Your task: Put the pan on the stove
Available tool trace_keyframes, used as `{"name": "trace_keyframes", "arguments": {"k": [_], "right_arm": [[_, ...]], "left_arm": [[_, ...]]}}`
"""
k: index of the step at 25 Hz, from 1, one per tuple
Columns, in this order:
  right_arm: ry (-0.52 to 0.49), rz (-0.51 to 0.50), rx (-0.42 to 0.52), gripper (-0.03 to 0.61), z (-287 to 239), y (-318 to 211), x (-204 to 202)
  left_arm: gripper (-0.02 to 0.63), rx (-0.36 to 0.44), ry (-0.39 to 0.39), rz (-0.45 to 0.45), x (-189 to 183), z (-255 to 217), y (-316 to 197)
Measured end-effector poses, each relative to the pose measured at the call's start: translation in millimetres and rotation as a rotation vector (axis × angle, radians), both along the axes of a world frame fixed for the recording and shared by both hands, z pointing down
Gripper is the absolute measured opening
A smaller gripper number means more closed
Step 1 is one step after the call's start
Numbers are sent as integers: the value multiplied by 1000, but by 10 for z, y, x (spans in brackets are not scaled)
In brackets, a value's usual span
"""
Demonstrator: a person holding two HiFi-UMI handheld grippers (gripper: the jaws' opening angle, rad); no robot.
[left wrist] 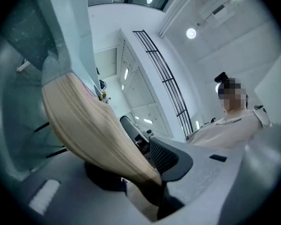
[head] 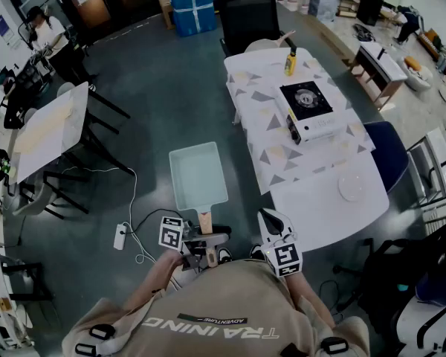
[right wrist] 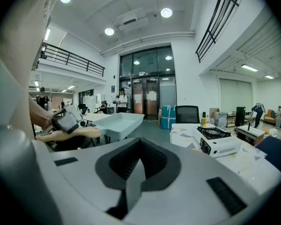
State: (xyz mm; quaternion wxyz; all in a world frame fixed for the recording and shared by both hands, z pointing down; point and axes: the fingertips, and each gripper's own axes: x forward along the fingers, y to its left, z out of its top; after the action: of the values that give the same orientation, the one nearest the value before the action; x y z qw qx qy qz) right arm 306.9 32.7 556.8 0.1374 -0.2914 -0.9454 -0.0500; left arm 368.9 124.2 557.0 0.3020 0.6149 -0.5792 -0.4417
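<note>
We are looking down on a person who is carrying the pan (head: pixel 198 175), a shallow rectangular tray of pale mint colour with raised walls and a bare inside, by its light wooden handle (head: pixel 205 222). The left gripper (head: pixel 207 245) is clamping that handle between its jaws, and the left gripper view is showing the pale wood grain running up from the dark pads. The pan is hanging level above the grey floor (head: pixel 156 103), left of the table (head: pixel 320 199) and well apart from the white stove (head: pixel 307 101), which is sitting on a triangle-patterned cloth (head: pixel 275 155) with its black burner facing up. The right gripper (head: pixel 267 218) is holding nothing, its jaws pressing together. The person's beige shirt (head: pixel 223 311) is showing the words "TRAINING" and, smaller, "ADVENTURE", upside down to us. Print on the stove's front is proving too small for us to read.
</note>
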Motion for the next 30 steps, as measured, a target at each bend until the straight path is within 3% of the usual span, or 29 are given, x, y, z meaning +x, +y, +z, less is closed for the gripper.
{"name": "trace_keyframes", "arguments": {"k": [6, 18, 22, 26, 30], "right_arm": [[9, 22, -16, 3, 29, 304, -43], [41, 87, -33, 3, 156, 384, 13], [61, 90, -53, 3, 266, 397, -228], [14, 8, -15, 3, 252, 532, -571], [31, 24, -115, 3, 253, 492, -1114]], "left_arm": [[146, 9, -15, 37, -15, 35, 243], [146, 66, -22, 6, -24, 73, 521], [146, 82, 3, -12, -175, 88, 555], [146, 56, 0, -27, -443, 95, 573], [147, 30, -11, -32, -877, 65, 593]]}}
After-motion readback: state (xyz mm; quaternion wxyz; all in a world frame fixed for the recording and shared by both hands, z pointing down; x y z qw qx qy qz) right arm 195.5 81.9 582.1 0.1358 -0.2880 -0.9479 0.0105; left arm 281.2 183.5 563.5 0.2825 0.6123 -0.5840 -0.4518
